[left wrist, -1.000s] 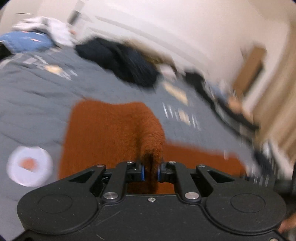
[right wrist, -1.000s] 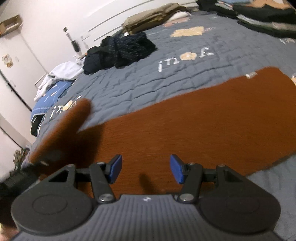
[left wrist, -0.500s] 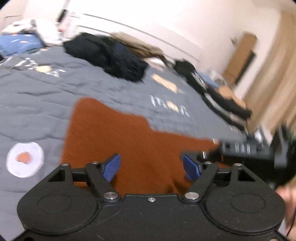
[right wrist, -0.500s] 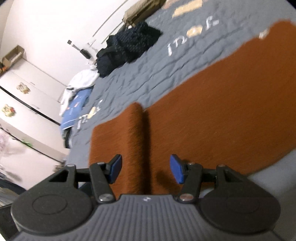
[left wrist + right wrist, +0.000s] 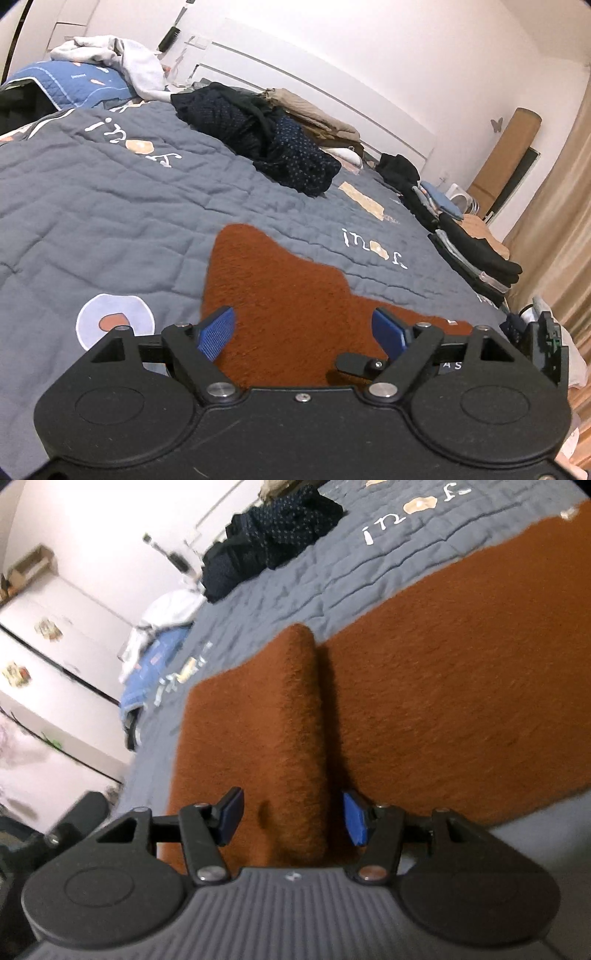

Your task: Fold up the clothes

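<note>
A: Sweater (image 5: 295, 306), rust-brown and fuzzy, lies flat on the grey quilt (image 5: 110, 206) of the bed, near edge, sleeve (image 5: 288, 731) folded over the body.

B: Left gripper (image 5: 304, 332)?

A: Its fingers have just been opening and stand wide apart above the sweater, nothing pinched between them.

B: Right gripper (image 5: 291, 818)?

A: Fingers apart, either side of the folded sleeve's ridge; the pads (image 5: 354, 821) do not press it.

B: Beyond?

A: Dark dotted garment pile (image 5: 266, 144) far across the bed, folded stack (image 5: 472, 251) at the right edge.

The left hand-held gripper (image 5: 303, 328), jaws just opening, hovers over rust-brown garment (image 5: 280, 288).
</note>
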